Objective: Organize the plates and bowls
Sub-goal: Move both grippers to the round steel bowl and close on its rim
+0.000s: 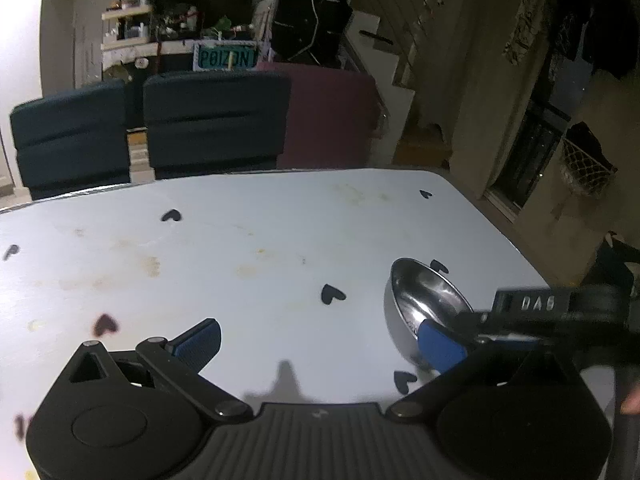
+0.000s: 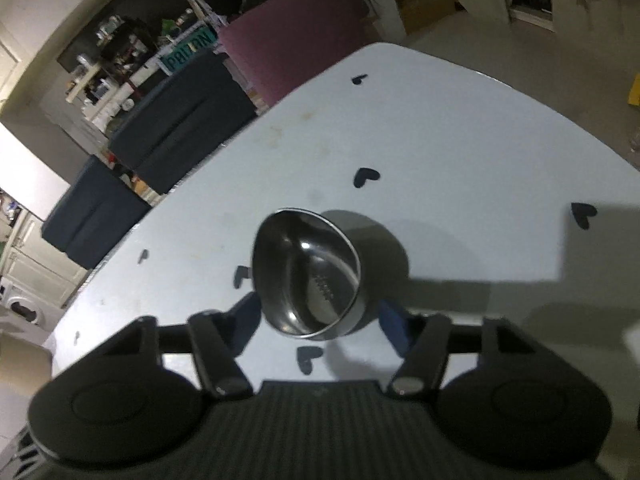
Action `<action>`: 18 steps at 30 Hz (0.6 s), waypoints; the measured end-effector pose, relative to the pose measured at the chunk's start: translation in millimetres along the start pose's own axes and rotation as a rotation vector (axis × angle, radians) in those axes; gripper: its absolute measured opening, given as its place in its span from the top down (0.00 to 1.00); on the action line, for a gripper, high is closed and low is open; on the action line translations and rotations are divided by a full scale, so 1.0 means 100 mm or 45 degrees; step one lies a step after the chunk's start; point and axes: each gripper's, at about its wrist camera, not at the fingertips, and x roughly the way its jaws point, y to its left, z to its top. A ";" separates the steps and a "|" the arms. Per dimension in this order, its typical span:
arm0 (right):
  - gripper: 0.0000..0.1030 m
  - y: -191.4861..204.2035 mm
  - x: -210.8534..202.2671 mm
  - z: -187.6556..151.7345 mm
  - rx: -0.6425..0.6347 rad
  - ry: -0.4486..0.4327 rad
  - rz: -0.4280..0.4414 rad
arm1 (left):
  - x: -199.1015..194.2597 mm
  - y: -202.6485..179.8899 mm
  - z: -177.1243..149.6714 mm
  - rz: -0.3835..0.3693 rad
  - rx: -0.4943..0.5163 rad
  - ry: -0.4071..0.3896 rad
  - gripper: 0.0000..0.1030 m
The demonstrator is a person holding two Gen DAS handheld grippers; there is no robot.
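the left gripper point(image 1: 320, 344) hangs over bare table point(image 1: 240, 240) with its jaws spread and nothing between them; only its left blue pad point(image 1: 198, 342) shows clearly, the right one being hidden behind the other tool. the bowl point(image 1: 420, 300) lies off to the right of these jaws and a little ahead, near the table's right edge, so this hand is the farther one from it. the bowl is steel, round, mouth up and seemingly tipped, so it has no long axis to line up with; what counts is which side of the rim each pad takes. the right gripper point(image 2: 320, 320) is the near one: in its own view the bowl point(image 2: 308, 276) sits straight ahead between the two blue pads point(image 2: 246, 316), one on either side of the wall. the left pad looks to be against the bowl's side, the right pad seems just beside it with a sliver of table showing, so whether the jaws are already gripping or only bracketing the bowl i cannot tell. judging from that, the coming move turns on closing squarely across the bowl's width.
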 end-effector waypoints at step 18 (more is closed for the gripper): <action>0.69 0.01 0.16 0.00 -0.178 0.091 -0.047 | 0.52 -0.25 0.26 -0.093 0.055 0.080 0.00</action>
